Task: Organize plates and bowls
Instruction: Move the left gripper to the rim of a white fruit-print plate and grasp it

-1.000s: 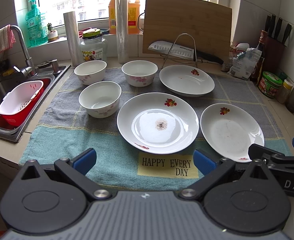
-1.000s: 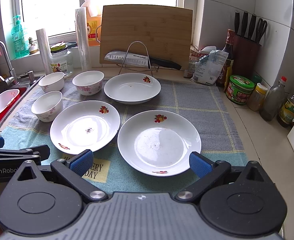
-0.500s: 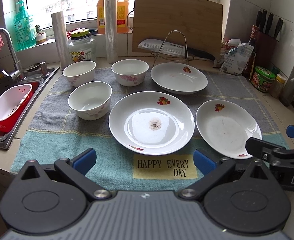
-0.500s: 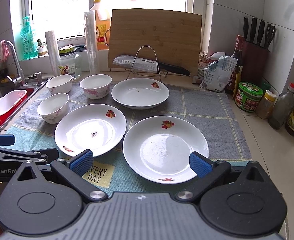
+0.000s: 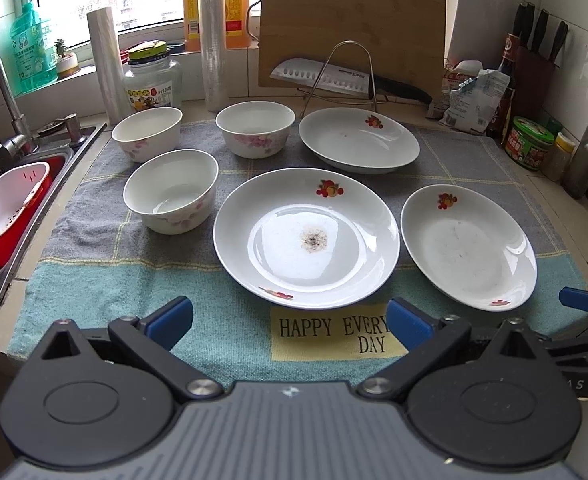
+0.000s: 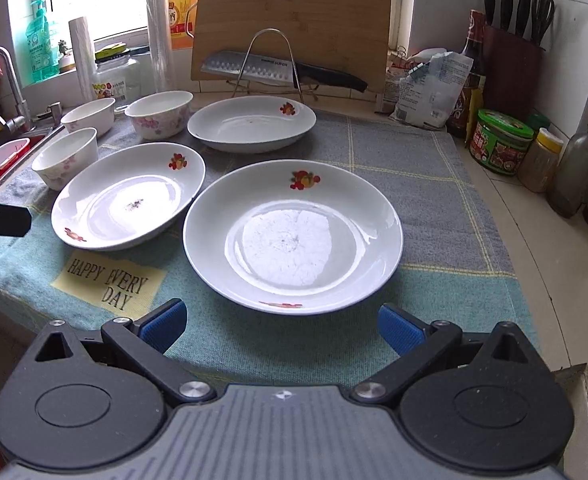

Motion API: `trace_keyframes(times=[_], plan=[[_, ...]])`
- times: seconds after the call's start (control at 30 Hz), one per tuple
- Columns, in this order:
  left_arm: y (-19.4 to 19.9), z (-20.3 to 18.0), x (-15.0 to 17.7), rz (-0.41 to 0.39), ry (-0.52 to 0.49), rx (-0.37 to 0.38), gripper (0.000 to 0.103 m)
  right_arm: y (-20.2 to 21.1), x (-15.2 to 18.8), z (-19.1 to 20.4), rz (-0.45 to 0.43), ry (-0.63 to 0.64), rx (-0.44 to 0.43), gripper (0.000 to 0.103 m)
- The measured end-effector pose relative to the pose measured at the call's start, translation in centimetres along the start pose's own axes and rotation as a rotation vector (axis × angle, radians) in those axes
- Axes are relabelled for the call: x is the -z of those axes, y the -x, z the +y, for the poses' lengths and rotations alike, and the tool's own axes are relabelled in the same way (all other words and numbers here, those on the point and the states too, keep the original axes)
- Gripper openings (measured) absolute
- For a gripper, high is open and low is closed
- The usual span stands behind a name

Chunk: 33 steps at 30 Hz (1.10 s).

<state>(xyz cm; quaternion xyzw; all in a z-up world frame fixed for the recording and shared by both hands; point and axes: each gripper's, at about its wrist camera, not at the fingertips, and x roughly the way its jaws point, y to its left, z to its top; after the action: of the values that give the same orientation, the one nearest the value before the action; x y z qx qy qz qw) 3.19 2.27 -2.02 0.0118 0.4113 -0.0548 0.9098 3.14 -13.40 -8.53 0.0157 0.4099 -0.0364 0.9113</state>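
Three white plates with fruit prints lie on a towel: a middle plate (image 5: 306,236) (image 6: 129,194), a right plate (image 5: 468,246) (image 6: 294,234) and a far plate (image 5: 358,140) (image 6: 251,122). Three white floral bowls (image 5: 171,190) (image 5: 147,132) (image 5: 255,128) stand to the left. My left gripper (image 5: 289,322) is open, low over the towel's near edge in front of the middle plate. My right gripper (image 6: 279,322) is open just before the right plate's near rim, holding nothing.
A sink (image 5: 21,184) with a red and white strainer basket (image 5: 5,208) lies at the left. A cutting board (image 5: 352,28), knife rack (image 5: 346,76), jar (image 5: 151,80), rolls and bottles line the back. Condiment jars (image 6: 500,142) and a knife block (image 6: 512,64) stand at the right.
Both grippers have moved forward and lower toward the plates, so the plates look larger. The right gripper has drawn close to the right plate. Nothing was taken hold of.
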Motion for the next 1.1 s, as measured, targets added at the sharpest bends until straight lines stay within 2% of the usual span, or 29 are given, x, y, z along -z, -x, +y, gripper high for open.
trace_keyframes(times=[0.1,0.2,0.3,0.47,0.67,0.87,1.1], plan=[[-0.8,-0.1,-0.2,0.017,-0.006,0.008,0.102,-2.3,1.2,-0.7,0.035,-0.018,0.004,0.103],[-1.6,-0.1,-0.6,0.034,-0.005,0.02,0.102,-3.7,1.6,-1.1,0.035,-0.034,0.018,0.103],[-2.5,-0.1,-1.0,0.045,-0.018,0.024,0.102,-4.6,1.5,-1.5,0.024,-0.042,-0.003,0.103],[-3.9,-0.3,-2.1,0.061,-0.04,0.058,0.102,-5.4,1.3,-1.2,-0.013,0.016,0.005,0.103],[-5.8,-1.0,-4.1,0.055,-0.113,0.144,0.102,-5.6,1.8,-1.5,-0.08,0.028,-0.004,0.103],[-7.5,-2.0,-6.3,0.017,-0.168,0.284,0.102,-5.4,2.4,-1.5,-0.128,0.029,-0.002,0.103],[-9.5,-5.0,-7.9,0.038,-0.249,0.379,0.102,-5.3,2.8,-1.9,-0.155,0.049,-0.027,0.103]])
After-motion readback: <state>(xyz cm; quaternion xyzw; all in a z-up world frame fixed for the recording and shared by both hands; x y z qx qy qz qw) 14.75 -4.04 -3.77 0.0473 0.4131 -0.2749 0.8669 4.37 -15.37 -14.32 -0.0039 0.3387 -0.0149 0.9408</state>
